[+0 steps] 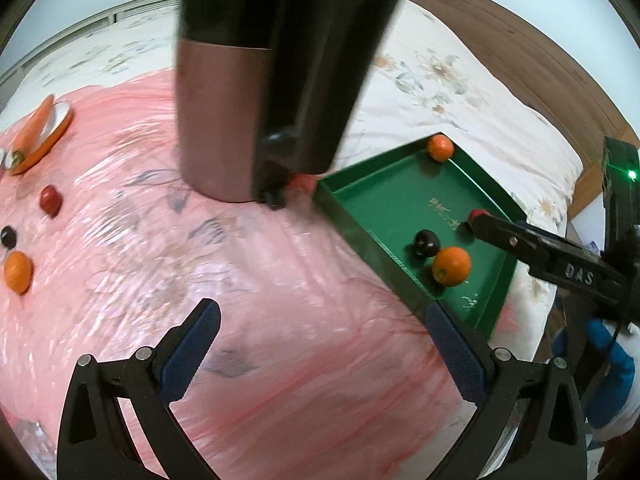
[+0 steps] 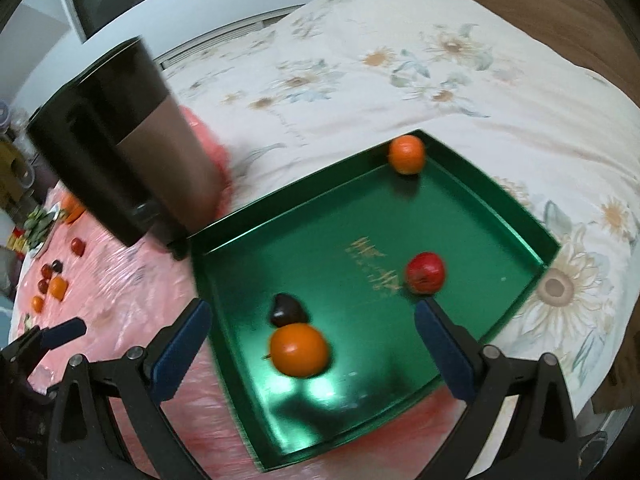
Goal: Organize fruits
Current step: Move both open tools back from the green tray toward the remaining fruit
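A green tray (image 2: 500, 208) (image 1: 360, 216) lies on the bed. It holds two oranges (image 2: 299, 349) (image 2: 407, 154), a red fruit (image 2: 425, 283) and a dark fruit (image 2: 287, 309). My right gripper (image 2: 312, 312) is open and empty above the tray's near part. It also shows in the left wrist view (image 1: 480, 220), over the tray by the red fruit (image 1: 477, 213). My left gripper (image 1: 322, 328) is open and empty above the pink sheet. Loose fruits lie at the left: an orange (image 1: 18, 272), a red fruit (image 1: 50, 200) and a dark fruit (image 1: 8, 236).
A tall black and copper appliance (image 1: 240, 100) (image 2: 132, 160) stands on the pink plastic sheet (image 1: 240, 280) beside the tray's left corner. An orange-rimmed plate (image 1: 44, 132) with a carrot sits far left. The floral duvet (image 2: 400, 60) lies behind, with a wooden headboard (image 1: 520, 40) behind it.
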The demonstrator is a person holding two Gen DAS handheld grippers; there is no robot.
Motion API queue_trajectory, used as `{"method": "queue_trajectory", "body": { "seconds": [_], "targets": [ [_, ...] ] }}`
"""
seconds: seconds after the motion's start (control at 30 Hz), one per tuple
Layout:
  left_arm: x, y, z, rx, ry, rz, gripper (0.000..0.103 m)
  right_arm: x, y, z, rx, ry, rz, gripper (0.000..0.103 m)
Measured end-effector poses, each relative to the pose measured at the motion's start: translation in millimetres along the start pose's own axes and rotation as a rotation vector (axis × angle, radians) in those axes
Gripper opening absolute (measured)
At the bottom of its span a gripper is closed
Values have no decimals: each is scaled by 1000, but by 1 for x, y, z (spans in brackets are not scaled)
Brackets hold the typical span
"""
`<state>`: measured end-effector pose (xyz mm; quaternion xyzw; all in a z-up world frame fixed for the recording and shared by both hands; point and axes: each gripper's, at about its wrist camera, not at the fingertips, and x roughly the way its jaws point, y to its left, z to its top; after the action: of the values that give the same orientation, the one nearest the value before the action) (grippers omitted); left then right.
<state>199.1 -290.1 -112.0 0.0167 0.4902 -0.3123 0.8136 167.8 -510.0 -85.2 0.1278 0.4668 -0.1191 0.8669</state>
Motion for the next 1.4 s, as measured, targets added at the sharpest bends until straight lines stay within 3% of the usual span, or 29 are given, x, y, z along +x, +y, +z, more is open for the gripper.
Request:
{"method": "queue_trajectory", "body": {
  "seconds": [0.53,1.13,1.4],
  "targets": [
    [-28,68,-14,-113,-41,87,99,14,100,-20,-158,89,166,103],
    [-65,148,-39,-220,-58,204,98,35,193,-29,-291,148,266,103],
    [-81,183,-56,-267,-50,248,88,47,234,-40,-344,178,308,103]
  ]
}}
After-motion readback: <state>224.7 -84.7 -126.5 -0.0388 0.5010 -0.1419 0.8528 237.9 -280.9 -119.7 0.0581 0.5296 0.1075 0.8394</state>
